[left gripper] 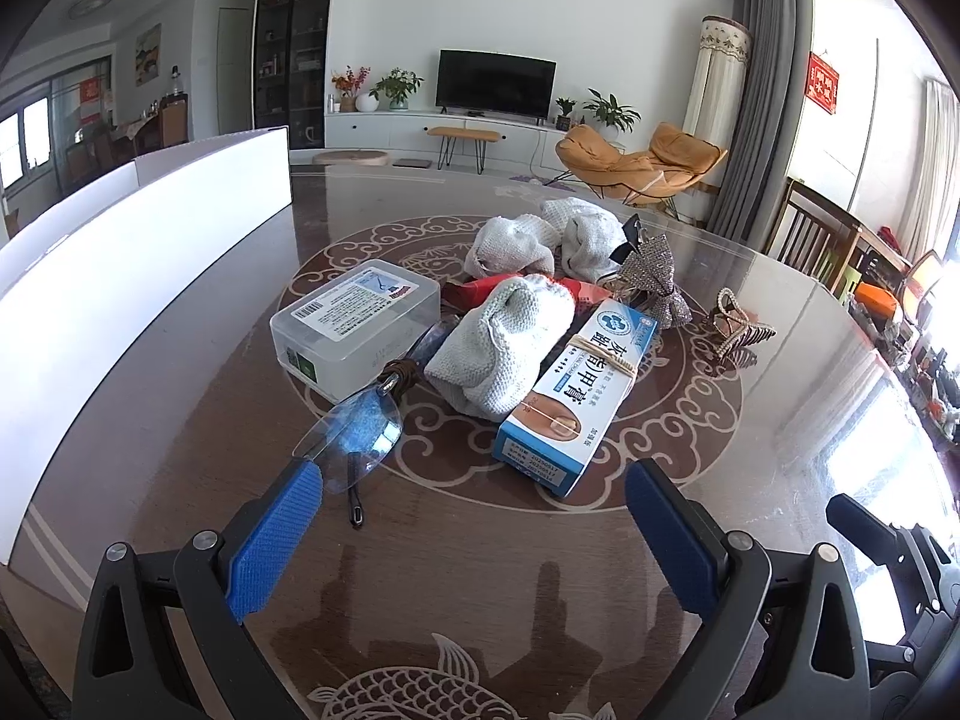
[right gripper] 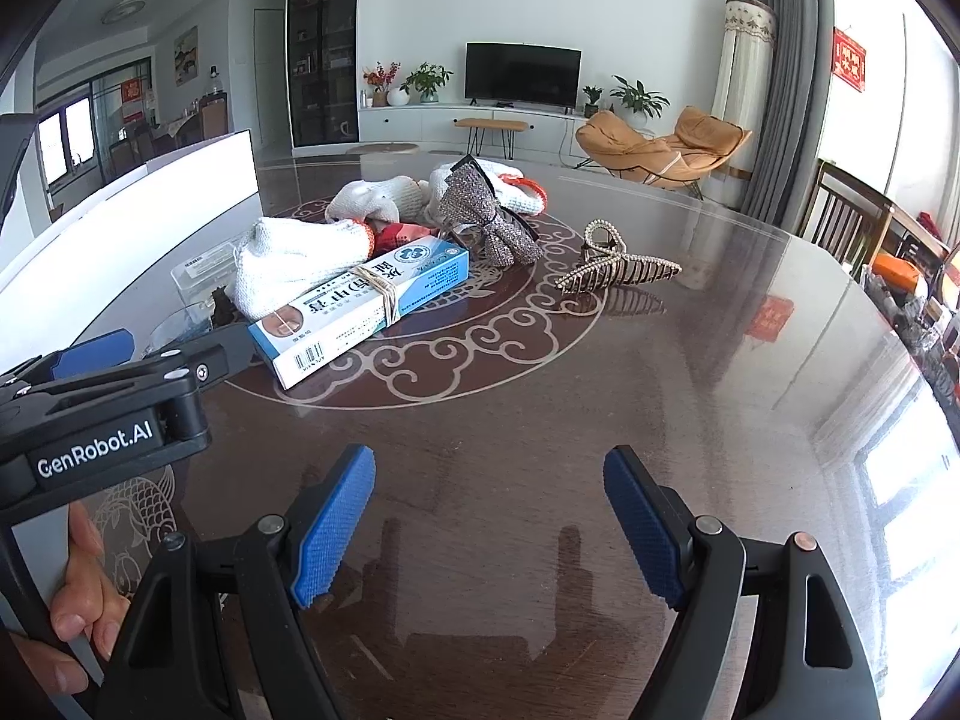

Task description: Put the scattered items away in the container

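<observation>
A pile of items lies on the dark patterned table [left gripper: 750,396]. Nearest my left gripper [left gripper: 474,492] are clear glasses [left gripper: 354,432] and a blue-white ointment box [left gripper: 576,384] bound with a rubber band. Behind them sit a clear plastic case [left gripper: 354,324], white knit gloves [left gripper: 504,348], a glittery bow [left gripper: 651,285] and a pearl hair claw [left gripper: 735,330]. My left gripper is open, its left pad beside the glasses. My right gripper [right gripper: 489,483] is open over bare table, short of the ointment box [right gripper: 366,306] and hair claw [right gripper: 618,267]. The white container [left gripper: 126,264] stands at the left.
A person's fingers [right gripper: 78,600] hold the left gripper's body [right gripper: 102,420] at the left of the right wrist view. Wooden chairs [left gripper: 804,234] stand beyond the table's right edge. A living room with a TV and an orange lounger lies behind.
</observation>
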Motion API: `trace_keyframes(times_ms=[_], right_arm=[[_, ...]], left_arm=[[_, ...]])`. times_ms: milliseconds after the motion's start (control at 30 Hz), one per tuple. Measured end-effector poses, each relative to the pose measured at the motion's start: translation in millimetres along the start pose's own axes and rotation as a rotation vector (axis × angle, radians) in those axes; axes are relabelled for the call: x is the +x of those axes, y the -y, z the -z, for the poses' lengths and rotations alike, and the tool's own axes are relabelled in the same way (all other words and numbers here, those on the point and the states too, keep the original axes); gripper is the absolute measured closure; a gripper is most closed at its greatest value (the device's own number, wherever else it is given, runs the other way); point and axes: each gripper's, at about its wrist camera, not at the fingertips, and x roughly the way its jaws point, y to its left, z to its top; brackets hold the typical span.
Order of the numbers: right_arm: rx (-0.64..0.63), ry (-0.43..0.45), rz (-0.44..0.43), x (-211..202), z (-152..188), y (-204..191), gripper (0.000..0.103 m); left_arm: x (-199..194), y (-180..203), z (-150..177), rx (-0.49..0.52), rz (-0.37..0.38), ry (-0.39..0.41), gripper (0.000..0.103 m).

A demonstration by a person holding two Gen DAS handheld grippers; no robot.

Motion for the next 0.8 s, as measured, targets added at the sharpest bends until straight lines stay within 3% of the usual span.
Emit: trace_keyframes(times_ms=[167, 300, 433, 633, 800], right_arm=[[-0.032, -0.027, 0.035, 1, 1, -1, 0.023], [-0.032, -0.039, 0.067, 1, 2, 4, 0.023], [-0.015, -0.046, 0.057, 1, 1, 8, 0.023], [0.088, -0.017, 0.051, -4, 2, 25, 0.023], [0.213, -0.025, 0.030, -1, 3, 43, 0.023]], left_arm=[[10, 4, -2, -0.005, 0.015, -0.050, 0.001], [8, 14, 2, 0.094, 0.034, -0.055, 0.001], [-5, 6, 4, 0.163, 0.124, -0.117, 0.000], [-14, -33, 1, 0.297, 0.020, -0.159, 0.000], [19, -61, -14, 0.212, -0.048, -0.202, 0.000]])
